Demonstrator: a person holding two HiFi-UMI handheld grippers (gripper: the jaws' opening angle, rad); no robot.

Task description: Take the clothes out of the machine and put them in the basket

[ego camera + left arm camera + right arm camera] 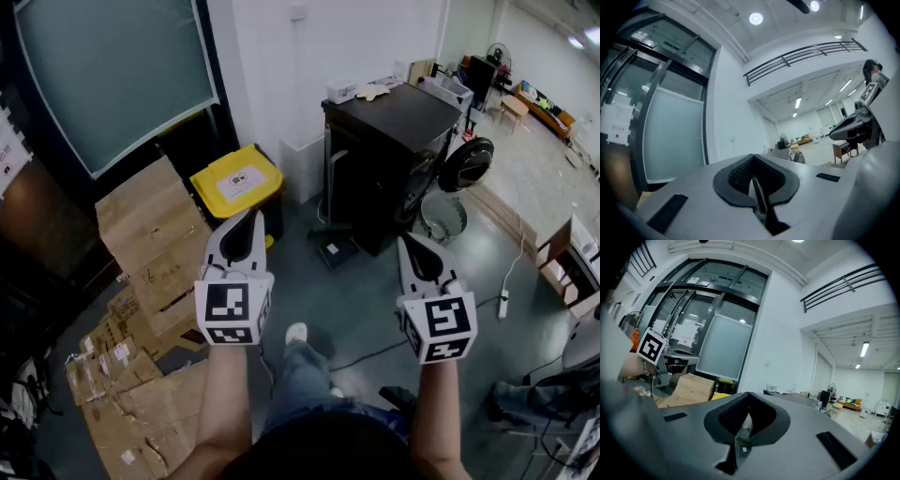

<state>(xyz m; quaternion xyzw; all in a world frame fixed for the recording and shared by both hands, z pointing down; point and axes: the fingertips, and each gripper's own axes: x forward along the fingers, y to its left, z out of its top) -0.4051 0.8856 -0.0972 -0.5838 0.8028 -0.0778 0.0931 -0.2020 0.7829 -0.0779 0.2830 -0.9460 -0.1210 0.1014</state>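
Note:
The black machine [389,155] stands ahead against the white wall, with its round door [466,161] swung open on the right side. A round pale basket [442,216] sits on the floor right beside that door. No clothes show in any view. My left gripper [250,218] and right gripper [410,245] are held side by side in the air, well short of the machine, pointing toward it. Both are shut with nothing between the jaws, as the left gripper [753,180] and right gripper [744,423] views confirm. The machine's dark top [790,396] shows beyond the right jaws.
A yellow-lidded bin [236,183] stands left of the machine. Cardboard boxes [150,234] pile up along the left, with flattened ones [122,394] on the floor. A white power strip [503,305] and its cable lie at the right. Small white items [361,92] rest on the machine's top.

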